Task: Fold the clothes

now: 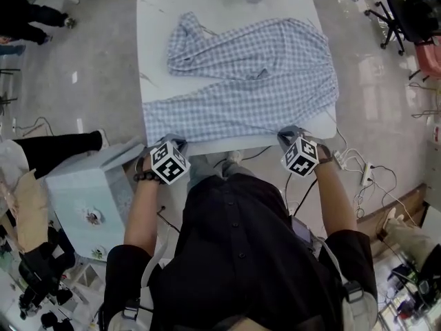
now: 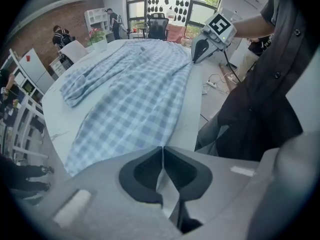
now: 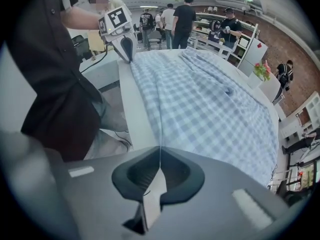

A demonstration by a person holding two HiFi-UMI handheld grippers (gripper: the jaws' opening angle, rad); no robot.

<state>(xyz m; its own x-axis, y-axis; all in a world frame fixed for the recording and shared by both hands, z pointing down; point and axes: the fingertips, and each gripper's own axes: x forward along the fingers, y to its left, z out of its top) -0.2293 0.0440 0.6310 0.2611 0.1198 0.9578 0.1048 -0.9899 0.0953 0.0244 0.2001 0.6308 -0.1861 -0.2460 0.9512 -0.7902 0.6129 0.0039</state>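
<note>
no fold is made yet, so all the folding looks left to do. the left gripper (image 2: 162, 150) has its fingers (image 2: 142, 176) pressed together on the near hem corner of the checked shirt (image 1: 255, 81). the shirt lies spread on the white desk (image 1: 155, 19), stretching away beyond both sets of fingers. the right gripper (image 3: 160, 151) pinches the other near corner, its fingers (image 3: 137, 176) closed too. the cloth looks thin and rumpled, with a sleeve bunched far beyond the left fingers.

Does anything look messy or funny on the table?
Yes. The checked shirt lies crooked and rumpled on the white table. One sleeve is bunched up toward the far left, and wrinkles gather near the middle.
</note>
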